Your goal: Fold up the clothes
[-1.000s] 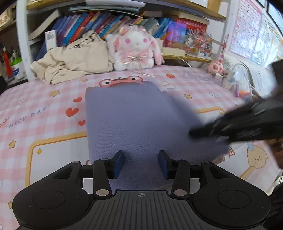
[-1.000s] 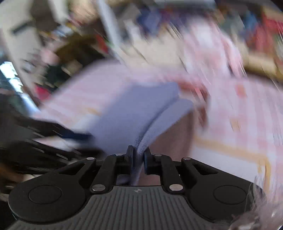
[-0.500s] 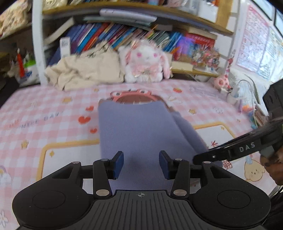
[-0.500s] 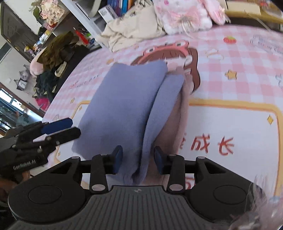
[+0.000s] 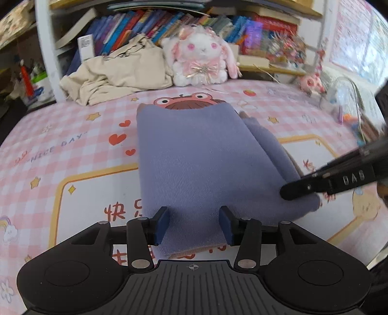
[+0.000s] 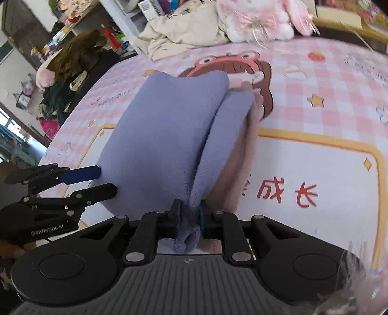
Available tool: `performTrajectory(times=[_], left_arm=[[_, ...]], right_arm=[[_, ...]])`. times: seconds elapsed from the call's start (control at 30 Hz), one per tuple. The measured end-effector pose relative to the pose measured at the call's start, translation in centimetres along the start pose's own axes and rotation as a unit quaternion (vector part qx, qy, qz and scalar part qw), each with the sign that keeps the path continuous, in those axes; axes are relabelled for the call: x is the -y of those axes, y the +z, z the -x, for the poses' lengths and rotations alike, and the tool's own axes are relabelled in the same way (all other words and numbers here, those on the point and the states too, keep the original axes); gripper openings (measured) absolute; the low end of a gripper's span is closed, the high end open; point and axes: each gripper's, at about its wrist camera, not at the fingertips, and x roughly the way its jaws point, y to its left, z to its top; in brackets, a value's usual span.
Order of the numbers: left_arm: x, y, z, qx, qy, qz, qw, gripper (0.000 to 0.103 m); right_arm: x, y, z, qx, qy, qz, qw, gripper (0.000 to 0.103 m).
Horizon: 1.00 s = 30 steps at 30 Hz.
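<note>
A folded lavender-blue garment (image 5: pixel 201 160) with a pinkish-beige inner side lies on the pink checked mat (image 5: pixel 72 150). My left gripper (image 5: pixel 193 225) is open, its jaws either side of the garment's near edge. My right gripper (image 6: pixel 189 214) is shut on a bunched near corner of the garment (image 6: pixel 169 135); it shows in the left wrist view (image 5: pixel 327 181) at the garment's right edge. The left gripper shows in the right wrist view (image 6: pixel 101 180), open at the garment's left edge.
A heap of beige clothes (image 5: pixel 118 72) and a white-and-pink plush rabbit (image 5: pixel 203 60) lie at the back against a bookshelf (image 5: pixel 169 21). A clear container (image 5: pixel 349 101) stands at the right. Dark clutter (image 6: pixel 68 63) lies beyond the mat's left side.
My right gripper opened half a second ago and has now shut again on the garment's near corner. The left gripper stayed open at the near edge; its view steadied.
</note>
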Motion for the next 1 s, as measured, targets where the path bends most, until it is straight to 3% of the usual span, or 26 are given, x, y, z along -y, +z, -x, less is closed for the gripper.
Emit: performTrajectory(times=[0.1, 0.13, 0.17, 0.2, 0.27, 0.37, 0.53, 0.73, 0.87, 0.93, 0.97, 1.0], left_arm=[[-0.6, 0.5, 1.2, 0.018, 0.009, 0.034, 0.9992, 0.058], [-0.8, 0.6, 1.8, 0.03, 0.01, 0.043, 0.9986, 0.062], [-1.0, 0.7, 2.2, 0.039, 0.01, 0.052, 0.9978, 0.072], [-1.4, 0.8, 2.6, 0.047, 0.011, 0.061, 0.997, 0.079], [-2.5, 0.9, 2.9, 0.05, 0.012, 0.081, 0.9954, 0.084], [-4.7, 0.7, 2.2, 0.029, 0.002, 0.136, 0.9903, 0.084], [-8.5, 0.1, -0.5, -0.019, -0.035, 0.223, 0.9741, 0.084], [-10.9, 0.6, -3.2, -0.032, -0.101, 0.262, 0.9594, 0.082], [-12.2, 1.7, -5.3, -0.052, -0.122, 0.281, 0.9503, 0.081], [-12.4, 2.0, -6.3, -0.062, -0.137, 0.278, 0.9488, 0.08], [-12.4, 2.2, -6.6, -0.066, -0.145, 0.277, 0.9475, 0.077], [-12.3, 2.3, -7.0, -0.069, -0.152, 0.277, 0.9461, 0.072]], right_arm=[[-0.5, 0.0, 1.2, 0.019, -0.011, 0.008, 1.0, 0.032], [-0.6, 0.1, 1.6, 0.028, -0.014, 0.01, 0.999, 0.047], [-0.6, 0.1, 2.1, 0.035, -0.017, 0.009, 0.999, 0.058], [-0.3, 0.1, 2.4, 0.04, -0.018, 0.003, 0.999, 0.062], [0.3, 0.3, 2.9, 0.048, -0.02, -0.013, 0.999, 0.072], [1.6, 0.7, 2.1, 0.031, -0.018, -0.057, 0.998, 0.072], [2.9, 1.0, 0.5, 0.011, -0.017, -0.117, 0.993, 0.072], [3.5, 1.7, -1.0, 0.015, -0.012, -0.177, 0.984, 0.072], [3.5, 2.4, -2.1, 0.016, -0.017, -0.202, 0.979, 0.068], [3.2, 2.7, -2.5, 0.02, -0.023, -0.203, 0.979, 0.063], [2.9, 2.8, -2.6, 0.021, -0.026, -0.201, 0.979, 0.053], [2.7, 2.8, -2.8, 0.022, -0.029, -0.2, 0.979, 0.052]])
